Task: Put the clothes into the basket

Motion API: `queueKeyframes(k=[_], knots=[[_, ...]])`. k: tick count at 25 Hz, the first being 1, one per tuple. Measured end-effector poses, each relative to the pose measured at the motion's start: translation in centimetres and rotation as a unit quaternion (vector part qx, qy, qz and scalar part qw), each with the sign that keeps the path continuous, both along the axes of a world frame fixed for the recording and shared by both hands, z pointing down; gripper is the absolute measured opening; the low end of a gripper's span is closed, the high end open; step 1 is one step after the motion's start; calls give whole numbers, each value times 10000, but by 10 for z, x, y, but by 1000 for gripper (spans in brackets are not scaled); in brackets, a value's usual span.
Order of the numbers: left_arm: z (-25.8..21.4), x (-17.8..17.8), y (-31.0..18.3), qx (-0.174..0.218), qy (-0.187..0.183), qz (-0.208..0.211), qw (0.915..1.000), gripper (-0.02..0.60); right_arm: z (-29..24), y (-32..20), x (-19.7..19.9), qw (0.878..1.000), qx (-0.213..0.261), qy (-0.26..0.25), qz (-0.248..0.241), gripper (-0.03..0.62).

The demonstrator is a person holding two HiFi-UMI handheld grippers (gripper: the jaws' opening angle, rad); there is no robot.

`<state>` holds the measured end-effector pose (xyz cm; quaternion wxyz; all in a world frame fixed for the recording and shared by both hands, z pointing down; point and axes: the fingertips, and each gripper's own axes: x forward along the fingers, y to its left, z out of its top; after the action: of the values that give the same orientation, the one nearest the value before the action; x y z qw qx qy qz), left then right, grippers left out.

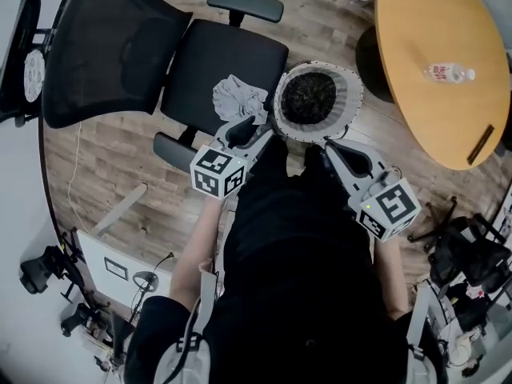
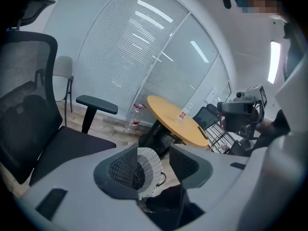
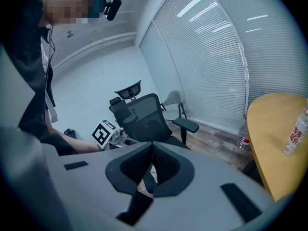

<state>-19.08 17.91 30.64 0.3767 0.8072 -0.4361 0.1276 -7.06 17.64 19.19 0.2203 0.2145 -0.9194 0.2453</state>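
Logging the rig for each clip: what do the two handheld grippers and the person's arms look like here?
Both the left gripper and right gripper have light grey moulded bodies with rounded jaws lined by dark textured pads. Each carries a white cube printed with black square markers. The person wears dark clothing, with sleeves ending above the forearms.

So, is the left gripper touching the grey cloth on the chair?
Apart. The left gripper view shows the left gripper open, pads bare, only the basket beyond the gap; the grey cloth lies on the chair.
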Motion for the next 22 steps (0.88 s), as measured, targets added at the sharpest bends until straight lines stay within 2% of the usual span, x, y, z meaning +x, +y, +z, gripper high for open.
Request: queueKeyframes(k=[6,12,18,22], knots=[[32,-22,-7,-160,-399,151,9990,249,9,-1,-15,9998,-145,167,13,17],[85,-38,-5,-533,-952,550,9925,302,21,-4,-21,9989,-337,334,48,17],[156,-54,-2,-763,-1895,1008,9737,385,34,-4,-26,9972,-551,496,112,17],[196,-56,-2,-963,-2150,1268,9636,417,42,-4,-25,9955,-713,590,225,17]])
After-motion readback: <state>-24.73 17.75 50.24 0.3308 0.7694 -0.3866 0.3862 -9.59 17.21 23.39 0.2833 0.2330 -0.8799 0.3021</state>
